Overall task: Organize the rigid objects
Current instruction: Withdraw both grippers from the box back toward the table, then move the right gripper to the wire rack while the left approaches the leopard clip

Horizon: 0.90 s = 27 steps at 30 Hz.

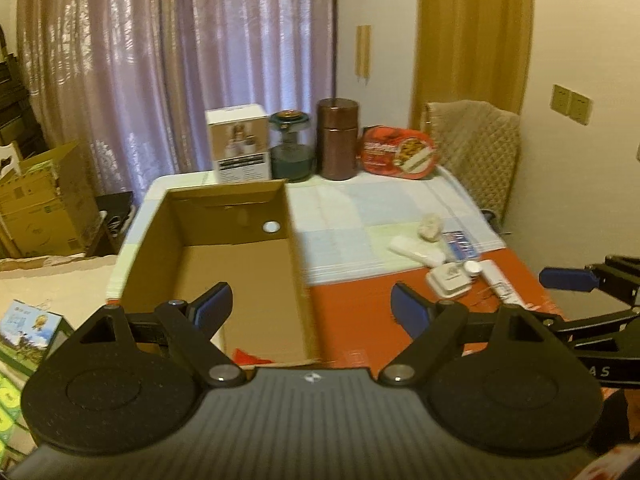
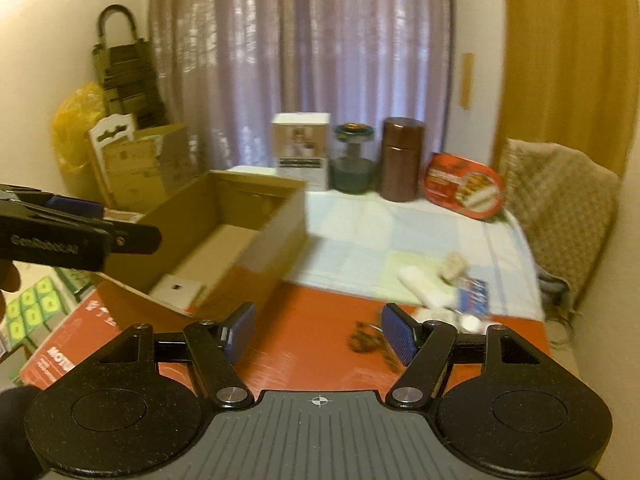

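Nearest: left gripper (image 1: 310,308) with blue-padded fingers spread wide, nothing between them; right gripper (image 2: 318,332) with fingers parted, likewise empty.

Just beyond, on glossy red tabletop (image 1: 360,304): small white square plastic case (image 1: 448,282), flat and rigid, probably light; best pinched across two opposite straight edges. Beside it, white round-capped tube (image 1: 496,280), smooth and likely slippery; grip mid-body, across the narrow axis. Dark tangled item (image 2: 366,338) too blurred to identify.

To the left, open brown corrugated cardboard box (image 1: 296,256), stiff-walled, holding one white flat square box (image 2: 176,290).

Farther, on pale checked cloth (image 1: 352,216): white soft-looking roll (image 1: 416,250), beige lumpy object (image 1: 430,228).

At far edge: copper-brown metal cylinder canister (image 1: 337,140), probably heavier; teal-lidded glass jar (image 1: 290,146), fragile, smooth.
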Motion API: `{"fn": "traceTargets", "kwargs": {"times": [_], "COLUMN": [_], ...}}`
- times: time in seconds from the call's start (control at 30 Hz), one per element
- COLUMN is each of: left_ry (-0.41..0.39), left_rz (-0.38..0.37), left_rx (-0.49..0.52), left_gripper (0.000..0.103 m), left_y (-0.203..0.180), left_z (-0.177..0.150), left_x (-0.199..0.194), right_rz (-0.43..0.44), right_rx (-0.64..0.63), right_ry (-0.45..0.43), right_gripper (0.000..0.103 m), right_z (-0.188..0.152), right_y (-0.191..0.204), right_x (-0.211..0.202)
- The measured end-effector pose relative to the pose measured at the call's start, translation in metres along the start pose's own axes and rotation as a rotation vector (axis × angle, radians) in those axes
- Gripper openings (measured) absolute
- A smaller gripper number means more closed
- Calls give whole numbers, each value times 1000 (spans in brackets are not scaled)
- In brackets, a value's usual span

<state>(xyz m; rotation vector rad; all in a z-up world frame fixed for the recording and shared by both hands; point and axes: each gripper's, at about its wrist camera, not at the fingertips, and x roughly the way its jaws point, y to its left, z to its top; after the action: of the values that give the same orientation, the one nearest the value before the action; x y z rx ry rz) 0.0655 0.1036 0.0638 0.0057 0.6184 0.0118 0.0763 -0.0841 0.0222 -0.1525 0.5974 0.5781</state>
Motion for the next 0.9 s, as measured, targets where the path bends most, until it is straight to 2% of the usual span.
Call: {"fn": "traceTargets", "kwargs": {"times": [0.23,0.3,0.43,0.57,0.7,0.9], "left_ry": [-2,-3,16,39,59,88], "left_rz": [-70,-81,-103,-108,-114,-109], "left_rx": [16,25,39,41,25,12], "left_gripper": [84,89,90,94,99,99], "left_y": [-51,-63,-85,-101,-108,-112], "left_z": [-6,-8,-15,-22,-29,-36], "left_x": [10,15,31,52,70,97], "right_rz": [-101,-136,-188,-216,-241,-240], "right_rx": [118,143,203,246,255,275], "right_ry": [23,32,46,47,53,89], "right_gripper": [67,67,67,69,79,81], "right_z": [-32,-41,-55,-62,-65,-70], "right_y": [-55,-72,-102,-124,-137,-153], "right_x": [-24,-30,-37,-42,-38,-16]}}
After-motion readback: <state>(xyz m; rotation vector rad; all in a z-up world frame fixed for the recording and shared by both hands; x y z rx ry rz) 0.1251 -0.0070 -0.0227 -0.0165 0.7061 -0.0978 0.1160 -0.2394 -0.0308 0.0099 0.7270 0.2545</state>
